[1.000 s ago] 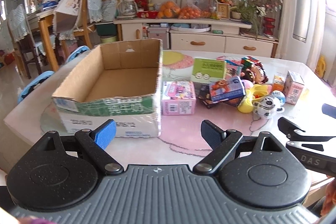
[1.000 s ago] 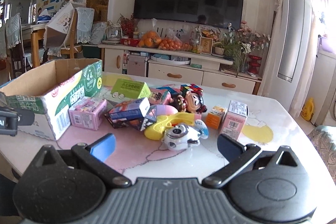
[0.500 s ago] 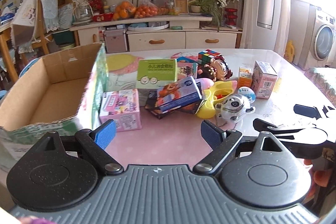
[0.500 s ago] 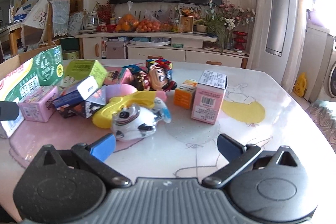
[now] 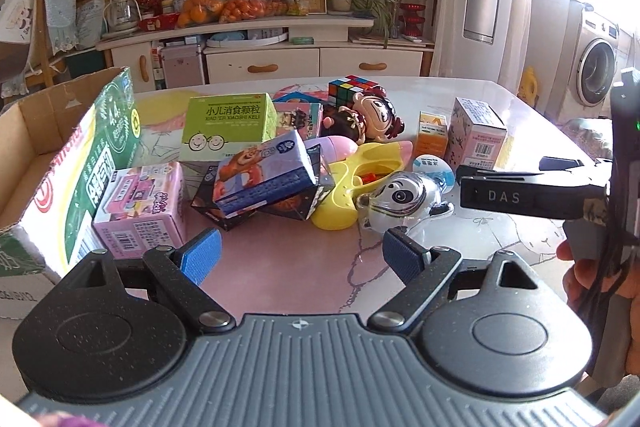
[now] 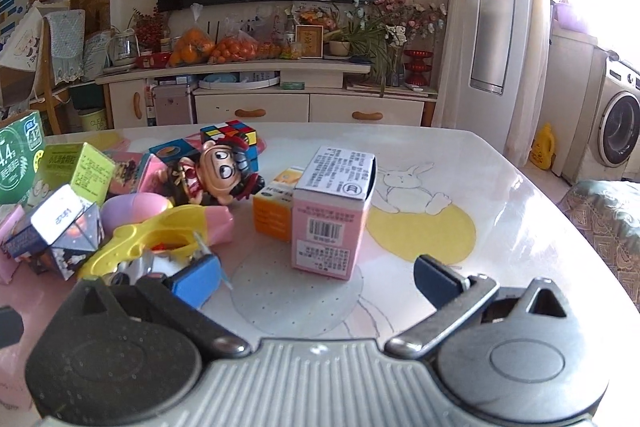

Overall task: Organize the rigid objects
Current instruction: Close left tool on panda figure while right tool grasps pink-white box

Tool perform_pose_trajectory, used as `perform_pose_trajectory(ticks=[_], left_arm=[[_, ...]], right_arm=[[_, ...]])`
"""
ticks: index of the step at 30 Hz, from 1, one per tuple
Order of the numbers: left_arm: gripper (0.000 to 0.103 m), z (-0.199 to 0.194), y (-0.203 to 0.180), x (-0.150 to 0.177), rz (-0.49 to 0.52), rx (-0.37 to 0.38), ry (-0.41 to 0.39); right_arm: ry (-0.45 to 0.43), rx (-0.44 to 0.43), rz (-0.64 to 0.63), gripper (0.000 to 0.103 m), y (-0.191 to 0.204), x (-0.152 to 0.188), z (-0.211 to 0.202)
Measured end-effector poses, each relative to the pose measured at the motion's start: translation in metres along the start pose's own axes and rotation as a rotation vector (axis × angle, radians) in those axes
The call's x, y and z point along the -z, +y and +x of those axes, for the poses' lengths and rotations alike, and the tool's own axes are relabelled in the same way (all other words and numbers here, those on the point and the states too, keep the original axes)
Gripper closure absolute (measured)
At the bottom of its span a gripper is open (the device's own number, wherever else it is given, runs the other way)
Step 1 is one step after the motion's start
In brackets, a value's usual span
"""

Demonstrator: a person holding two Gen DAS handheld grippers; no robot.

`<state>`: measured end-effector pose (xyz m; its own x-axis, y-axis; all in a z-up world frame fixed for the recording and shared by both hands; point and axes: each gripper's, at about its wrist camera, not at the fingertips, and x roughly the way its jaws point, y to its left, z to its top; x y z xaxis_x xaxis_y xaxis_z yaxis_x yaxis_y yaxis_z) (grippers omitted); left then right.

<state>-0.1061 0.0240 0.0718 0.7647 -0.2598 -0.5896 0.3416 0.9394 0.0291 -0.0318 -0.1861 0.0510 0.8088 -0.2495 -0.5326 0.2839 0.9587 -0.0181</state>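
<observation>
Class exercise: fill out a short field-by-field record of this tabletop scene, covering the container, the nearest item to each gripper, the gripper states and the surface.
container: open cardboard box, at the table's left, no items visible inside
left gripper: open, holding nothing
nearest to left gripper: pink box beside the cardboard box
right gripper: open, holding nothing
nearest to right gripper: upright pink carton, touching an orange box
pile: green medicine box, yellow toy, Rubik's cube, doll
surface: table with rabbit print
</observation>
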Motion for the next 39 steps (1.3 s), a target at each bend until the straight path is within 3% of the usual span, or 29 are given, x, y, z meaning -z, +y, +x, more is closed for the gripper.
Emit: perform_pose_trajectory(ticks=[16,28,39], left_arm=[[0.0,0.055,-0.039,-0.009,0.061,0.065,0.014],[0.002,0.088,-0.05,-0.021,0.044,0.133,0.035],[0.0,0.116,-0.069,-0.028,0.17,0.152,0.03]], right_arm=[[-0.003,-0.08,0.059,0.001,-0.019,-0.025,0.041],[0.005,-0.105,0.063,0.001,-0.025,-0.036,0.067],[0.016,-0.112,0.061,0.003,-0.028,-0.036,0.076]])
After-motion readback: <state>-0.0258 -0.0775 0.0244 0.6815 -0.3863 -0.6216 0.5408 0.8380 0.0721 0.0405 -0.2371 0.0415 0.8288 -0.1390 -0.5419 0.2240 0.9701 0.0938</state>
